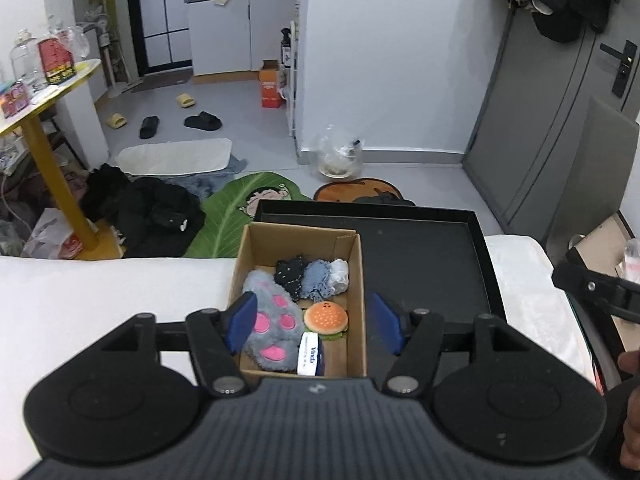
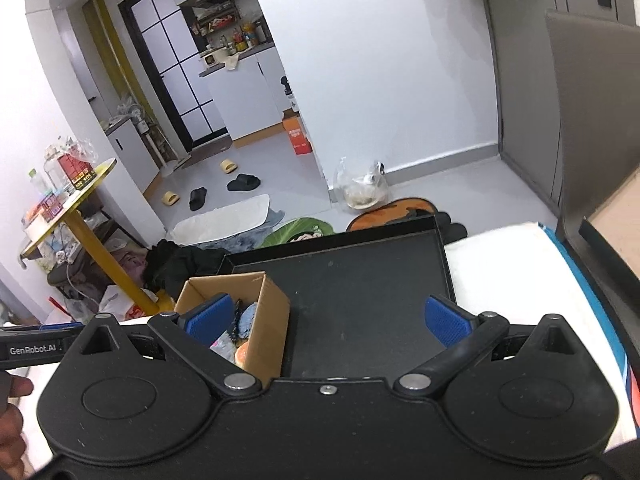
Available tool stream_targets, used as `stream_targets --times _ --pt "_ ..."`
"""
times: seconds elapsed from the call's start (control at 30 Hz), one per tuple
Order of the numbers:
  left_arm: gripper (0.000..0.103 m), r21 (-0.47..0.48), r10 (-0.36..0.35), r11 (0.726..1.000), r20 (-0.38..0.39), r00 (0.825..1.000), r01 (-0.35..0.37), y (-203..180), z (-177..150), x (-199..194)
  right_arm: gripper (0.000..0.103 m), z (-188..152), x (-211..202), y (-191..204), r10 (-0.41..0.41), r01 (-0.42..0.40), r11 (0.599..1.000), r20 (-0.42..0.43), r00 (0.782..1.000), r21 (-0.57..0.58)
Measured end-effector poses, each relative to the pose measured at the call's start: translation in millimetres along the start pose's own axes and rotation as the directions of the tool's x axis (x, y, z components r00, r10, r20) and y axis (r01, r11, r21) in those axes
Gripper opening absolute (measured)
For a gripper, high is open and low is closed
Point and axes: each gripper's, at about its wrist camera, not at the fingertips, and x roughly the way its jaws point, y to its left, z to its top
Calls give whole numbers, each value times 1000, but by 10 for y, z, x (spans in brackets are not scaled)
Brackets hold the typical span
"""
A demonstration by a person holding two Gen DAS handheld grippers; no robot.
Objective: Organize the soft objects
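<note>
A brown cardboard box (image 1: 358,280) stands at the left end of a black tray (image 1: 424,264) on a white surface. In it lie a grey plush paw with pink pads (image 1: 272,322), a plush burger (image 1: 325,317), a white and blue tissue pack (image 1: 311,354), and rolled black (image 1: 289,274), blue (image 1: 318,280) and white (image 1: 340,274) socks. My left gripper (image 1: 314,326) is open and empty above the box. My right gripper (image 2: 328,318) is open and empty over the bare tray floor (image 2: 360,300), with the box (image 2: 268,320) by its left finger.
The white surface (image 1: 100,300) ends at a far edge, with the floor beyond. There lie black clothes (image 1: 148,208), a green leaf mat (image 1: 240,204) and slippers. A yellow round table (image 1: 48,92) with bottles stands at the left. A grey door (image 1: 560,92) is at the right.
</note>
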Motion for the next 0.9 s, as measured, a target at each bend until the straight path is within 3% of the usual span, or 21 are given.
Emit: stream_targets --times 0.3,0.47,0.9 --pt "94 -3 9 1000 -14 1000 -9 -98 -51 -264 103 -59 -235 23 -34 34 999 -9 999 -7" --pt "102 -10 15 1000 6 1000 -15 -136 -91 -469 103 -102 -377 63 -54 54 998 -9 998 -14" --pt "103 -36 -3 999 95 995 6 -107 -159 -938 103 -160 -725 135 -91 91 996 21 996 -12"
